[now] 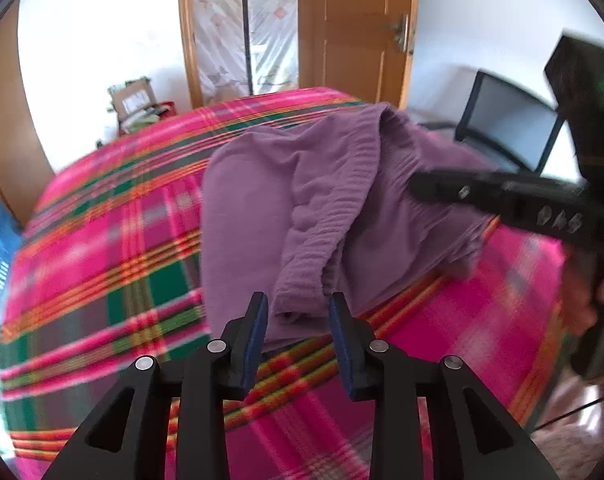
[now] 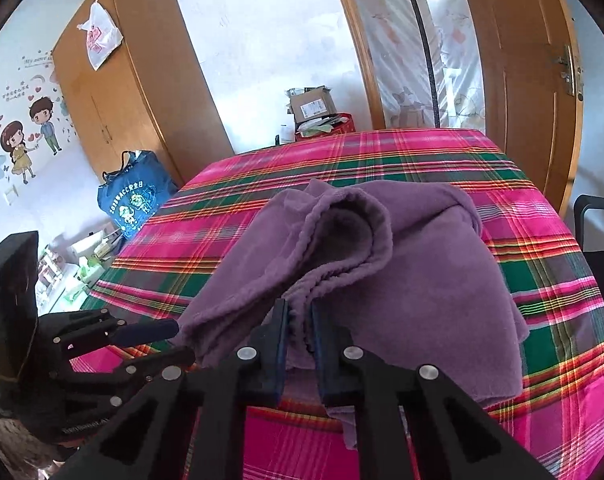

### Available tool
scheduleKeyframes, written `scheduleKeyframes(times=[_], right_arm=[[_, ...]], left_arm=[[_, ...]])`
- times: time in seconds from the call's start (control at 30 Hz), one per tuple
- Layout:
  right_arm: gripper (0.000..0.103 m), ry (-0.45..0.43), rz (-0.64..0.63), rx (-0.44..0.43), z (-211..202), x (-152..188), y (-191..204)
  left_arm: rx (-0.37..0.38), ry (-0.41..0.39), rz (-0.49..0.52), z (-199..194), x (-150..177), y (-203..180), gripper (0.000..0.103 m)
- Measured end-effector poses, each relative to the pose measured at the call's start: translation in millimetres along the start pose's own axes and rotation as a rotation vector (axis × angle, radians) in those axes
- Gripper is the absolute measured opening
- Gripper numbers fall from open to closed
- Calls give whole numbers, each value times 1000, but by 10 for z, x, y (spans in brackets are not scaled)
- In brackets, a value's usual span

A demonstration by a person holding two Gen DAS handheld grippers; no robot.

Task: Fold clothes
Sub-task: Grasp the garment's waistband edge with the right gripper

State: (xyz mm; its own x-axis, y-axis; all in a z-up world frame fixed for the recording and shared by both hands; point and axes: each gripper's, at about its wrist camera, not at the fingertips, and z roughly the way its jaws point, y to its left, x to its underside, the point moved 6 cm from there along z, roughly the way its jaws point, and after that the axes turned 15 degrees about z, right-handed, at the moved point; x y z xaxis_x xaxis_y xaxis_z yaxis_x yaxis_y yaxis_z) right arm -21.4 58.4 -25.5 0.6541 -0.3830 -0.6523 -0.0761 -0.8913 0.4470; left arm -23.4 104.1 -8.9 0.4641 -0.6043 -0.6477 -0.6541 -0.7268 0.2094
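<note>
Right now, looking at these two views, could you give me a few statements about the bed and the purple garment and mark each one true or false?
1. The purple garment lies on a pink, green and orange plaid bed cover. True.
2. The right gripper hangs wide open, well above the cloth. False: its jaws are pinched on a fold of the garment.
3. A blue bag stands on the floor near the wooden wardrobe. True.
4. The garment is already folded into a neat flat square. False: it is bunched and rumpled.
5. The left gripper has a ribbed edge of the garment between its jaws. True.
</note>
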Motion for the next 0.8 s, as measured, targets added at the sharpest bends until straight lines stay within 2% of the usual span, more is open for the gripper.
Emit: scheduleKeyframes(times=[0.1, 0.2, 0.33, 0.67, 0.8], right_arm=[[12, 1, 11, -2, 0, 20, -9], [12, 3, 19, -6, 3, 19, -23], [12, 6, 21, -5, 22, 11, -19], [12, 9, 43, -10, 40, 37, -55], [12, 8, 46, -7, 46, 38, -63]], left_arm=[[-35, 17, 48, 51, 11, -29, 34], [-91, 14, 144, 54, 28, -133, 37], [-81, -1, 202, 43, 62, -211, 41], [-151, -20, 225, 136, -70, -146, 43], [-141, -38, 202, 156, -99, -76, 43]])
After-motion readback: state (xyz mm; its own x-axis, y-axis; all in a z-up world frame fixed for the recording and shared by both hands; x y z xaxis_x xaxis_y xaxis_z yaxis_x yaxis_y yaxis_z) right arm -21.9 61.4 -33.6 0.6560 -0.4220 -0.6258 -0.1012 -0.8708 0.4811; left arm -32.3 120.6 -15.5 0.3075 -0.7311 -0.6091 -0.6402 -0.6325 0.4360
